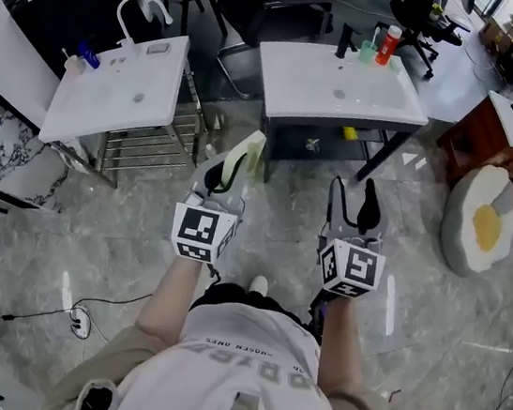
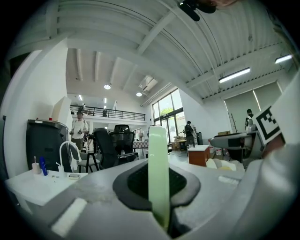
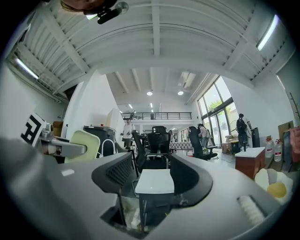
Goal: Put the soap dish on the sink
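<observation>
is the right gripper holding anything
No, the right gripper has its jaws apart with nothing between them; the soap dish is in the left gripper.

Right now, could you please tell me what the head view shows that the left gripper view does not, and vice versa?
Only the head view: the dark-framed sink ahead with a red bottle on it, and the wearer's torso. Only the left gripper view: the ceiling, tall windows, people standing far off, and the jaws of the left gripper closed on the edge of the pale green soap dish. Both: that soap dish, the white sink with its curved faucet, and the egg-shaped cushion.
</observation>
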